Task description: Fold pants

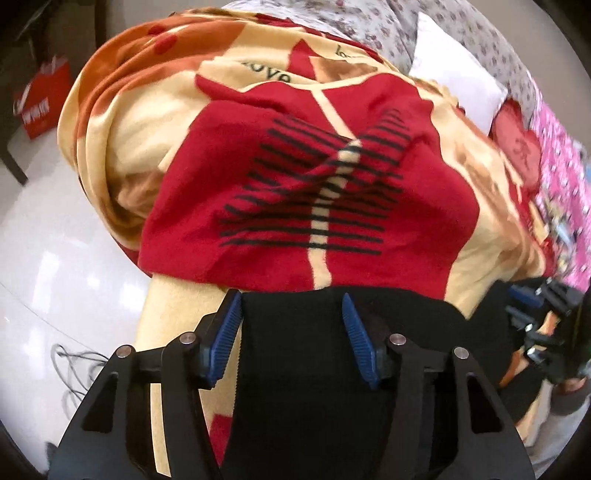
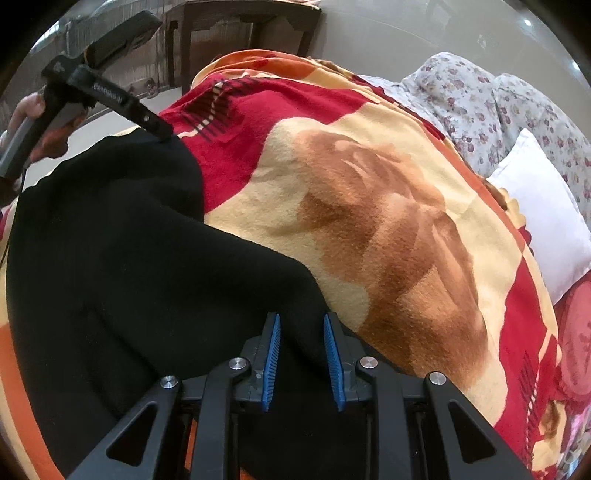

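The left gripper [image 1: 291, 325] has its blue ribbed fingers [image 1: 225, 339] spread wide, with the black pants [image 1: 314, 387] lying flat between them, cloth running right under the gap. Doesn't look pinched from this angle, the pads sit well apart on either side of a broad strip of fabric. The right gripper [image 2: 301, 350] is set narrower, blue fingers [image 2: 271, 354] parted with a fold of the pants [image 2: 129, 258] rising up between them; can't tell if the pads are really touching the cloth or just beside it.

The pants are spread on a fleece blanket [image 1: 332, 177], red and cream, with black comb-like stripes printed across the red patch. The left wrist view only gives you the near edge of the pants, a straight black band across the bottom. The right wrist view shows way more: the black fabric sprawls over the left half of the frame and ends in a curved edge against a big brown flower print on the blanket [image 2: 388, 240].

Each camera catches the other tool too. The right gripper [image 1: 535, 317] pokes in at the far right of the left view, and the left gripper [image 2: 110, 96] shows upper left in the right view, tip down on the pants' far edge.

Further out, the left view has a white tiled floor [image 1: 55, 258], a red bag [image 1: 44, 99] and some loose cable [image 1: 74, 369]. Both views show a white pillow [image 2: 546, 214] and floral bedding [image 2: 480, 103]; only the right one shows a dark wooden table [image 2: 240, 33]
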A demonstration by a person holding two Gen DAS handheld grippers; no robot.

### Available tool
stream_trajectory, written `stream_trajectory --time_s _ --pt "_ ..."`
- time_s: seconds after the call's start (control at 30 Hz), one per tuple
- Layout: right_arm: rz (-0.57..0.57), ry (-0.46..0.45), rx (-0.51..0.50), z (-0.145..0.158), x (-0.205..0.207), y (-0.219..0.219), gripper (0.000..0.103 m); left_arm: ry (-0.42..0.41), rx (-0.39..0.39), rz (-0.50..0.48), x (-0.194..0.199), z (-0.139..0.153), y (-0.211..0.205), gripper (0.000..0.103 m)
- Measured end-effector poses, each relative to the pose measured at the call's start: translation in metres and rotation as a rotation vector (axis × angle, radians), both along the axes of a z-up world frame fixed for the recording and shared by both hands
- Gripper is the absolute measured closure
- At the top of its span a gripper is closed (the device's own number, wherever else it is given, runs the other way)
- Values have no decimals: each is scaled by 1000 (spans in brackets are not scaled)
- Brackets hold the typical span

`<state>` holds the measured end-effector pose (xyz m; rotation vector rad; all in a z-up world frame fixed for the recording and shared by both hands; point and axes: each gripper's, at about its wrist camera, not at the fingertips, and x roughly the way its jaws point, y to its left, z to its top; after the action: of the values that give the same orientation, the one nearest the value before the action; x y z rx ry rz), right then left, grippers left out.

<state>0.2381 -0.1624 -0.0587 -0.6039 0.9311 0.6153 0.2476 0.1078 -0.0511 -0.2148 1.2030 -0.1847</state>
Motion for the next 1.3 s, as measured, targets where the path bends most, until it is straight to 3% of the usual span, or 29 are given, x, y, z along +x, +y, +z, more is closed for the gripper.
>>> stream_trajectory --time_s 0.13,0.33,0.47,0.73,0.93,1.2,1.3 --pt "-10 0 11 -1 2 -2 80 0 -21 -4 1 1 -3 49" --pt "-14 -29 2 -1 0 -2 92 -27 -3 -57 -4 7 -13 80" --pt "-39 -72 16 8 -7 -2 97 -49 -8 -47 -10 13 -14 88" --pt "-69 -162 77 50 -58 -11 98 -151 -69 -35 -56 51 6 89" --pt "-39 -194 92 71 -134 -12 98 -245 -124 -68 -120 82 16 89" --pt "38 -91 134 38 -235 5 101 -213 -187 -64 -193 58 30 89" --pt "30 -51 154 18 -245 11 101 -184 -192 -34 -210 39 37 89"
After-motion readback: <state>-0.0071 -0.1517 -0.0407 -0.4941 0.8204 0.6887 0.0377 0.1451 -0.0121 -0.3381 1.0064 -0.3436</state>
